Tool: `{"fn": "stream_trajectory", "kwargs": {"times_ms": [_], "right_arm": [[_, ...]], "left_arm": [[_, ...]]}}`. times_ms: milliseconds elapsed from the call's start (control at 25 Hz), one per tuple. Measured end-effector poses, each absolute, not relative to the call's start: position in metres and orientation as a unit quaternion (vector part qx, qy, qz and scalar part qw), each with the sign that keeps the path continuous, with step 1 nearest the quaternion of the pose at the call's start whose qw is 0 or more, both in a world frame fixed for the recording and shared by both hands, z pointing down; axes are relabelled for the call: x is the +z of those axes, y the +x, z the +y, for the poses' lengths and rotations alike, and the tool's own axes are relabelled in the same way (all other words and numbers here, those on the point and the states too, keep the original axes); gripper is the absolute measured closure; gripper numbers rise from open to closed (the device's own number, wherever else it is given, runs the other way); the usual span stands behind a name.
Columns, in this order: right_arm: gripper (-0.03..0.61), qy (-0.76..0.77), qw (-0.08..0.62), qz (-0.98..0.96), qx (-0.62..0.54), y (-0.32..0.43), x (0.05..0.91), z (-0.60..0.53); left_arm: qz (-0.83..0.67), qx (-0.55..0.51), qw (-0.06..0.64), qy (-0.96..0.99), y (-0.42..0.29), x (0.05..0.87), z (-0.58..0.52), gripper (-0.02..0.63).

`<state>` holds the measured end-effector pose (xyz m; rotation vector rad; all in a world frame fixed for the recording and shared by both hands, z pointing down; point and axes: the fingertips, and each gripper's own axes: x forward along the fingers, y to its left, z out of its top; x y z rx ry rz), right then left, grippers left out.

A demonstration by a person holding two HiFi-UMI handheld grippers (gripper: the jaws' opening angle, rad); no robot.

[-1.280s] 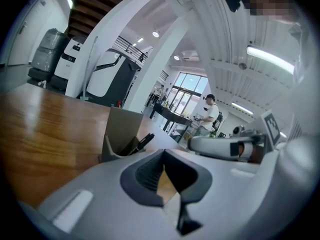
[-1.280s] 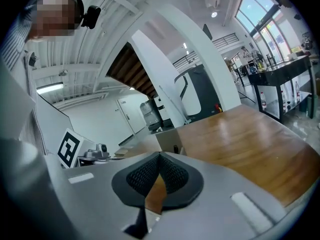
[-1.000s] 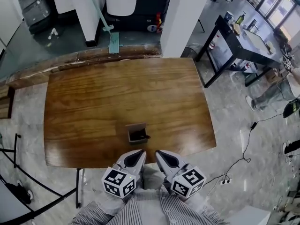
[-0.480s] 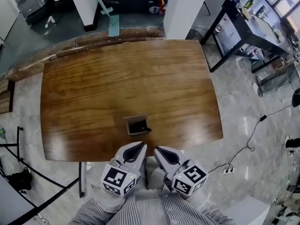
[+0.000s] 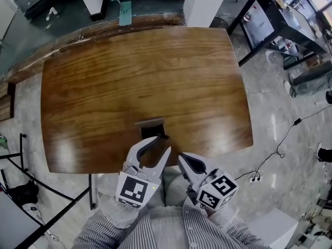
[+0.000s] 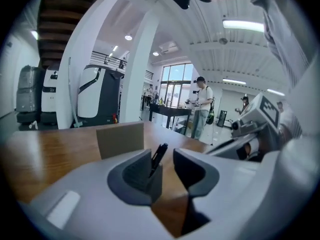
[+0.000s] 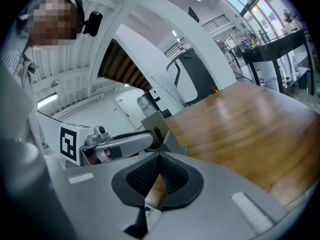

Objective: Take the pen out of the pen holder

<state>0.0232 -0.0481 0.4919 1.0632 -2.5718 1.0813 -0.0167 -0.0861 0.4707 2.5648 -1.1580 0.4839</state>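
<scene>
A brown wooden surface with rounded corners is filling the middle of the head view. A small square brown pen holder, open at the top, is standing near the surface's near edge, about midway along it. A slim black pen is sitting in the holder. It is leaning to the right, so its upper end is sticking out over the holder's right rim.

The left gripper is reaching in over the near edge, just in front of the holder. Its jaws are opening and standing wide apart. In the left gripper view the pen is showing in the gap between them, beyond the dark pads, and neither pad is pressing on it.

The right gripper is hanging just beside the left one, on its right, with its tip near the surface's near edge. Its jaws are pressing together with nothing between them.

Both grippers are coming from the person's striped sleeves at the bottom of the head view. A black-framed table is standing on the pale floor beyond the surface's far right corner. A thin black cable is trailing across the floor off the right edge. In the left gripper view, two people are standing well beyond the surface's far edge.
</scene>
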Motion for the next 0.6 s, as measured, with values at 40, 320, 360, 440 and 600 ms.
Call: {"fn": "stream_trajectory", "kwargs": {"times_ms": [40, 320, 360, 440, 600], "right_arm": [[0.578, 0.356, 0.078, -0.857, 0.363, 0.024, 0.493, -0.048], [0.578, 0.363, 0.072, -0.845, 0.387, 0.03, 0.503, -0.047], [0.578, 0.363, 0.071, -0.843, 0.39, 0.03, 0.504, -0.047], [0.578, 0.364, 0.07, -0.842, 0.393, 0.031, 0.507, -0.046], [0.578, 0.362, 0.067, -0.842, 0.395, 0.029, 0.508, -0.045]], "left_arm": [[-0.4, 0.175, 0.127, 0.891, -0.016, 0.47, -0.088, 0.48], [-0.389, 0.204, 0.11, 0.891, -0.005, 0.481, -0.098, 0.46], [-0.389, 0.208, 0.113, 0.89, -0.005, 0.483, -0.099, 0.459], [-0.392, 0.213, 0.111, 0.888, -0.004, 0.485, -0.103, 0.459], [-0.405, 0.223, 0.1, 0.881, -0.011, 0.488, -0.107, 0.517]]}}
